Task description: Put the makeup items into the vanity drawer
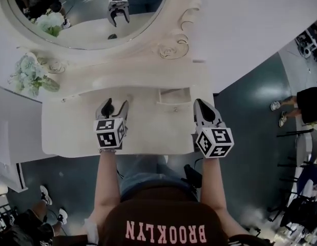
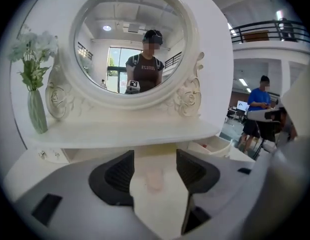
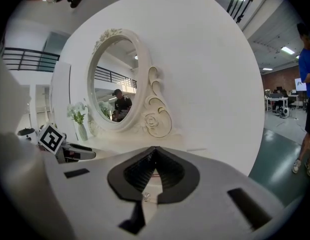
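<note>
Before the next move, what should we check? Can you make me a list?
1. Drawer open: ok. The drawer is pulled out below the mirror shelf.
2. Left tool ready to grab: ok. The left tool has its jaws apart with nothing between them.
3. Right tool ready to grab: not ok. The right tool has its jaws together and holds nothing.
4. Makeup left on the table: cannot tell. None shows clearly.
5. Flower vase out of the way: ok. It stands at the shelf's left end, apart from both tools.
</note>
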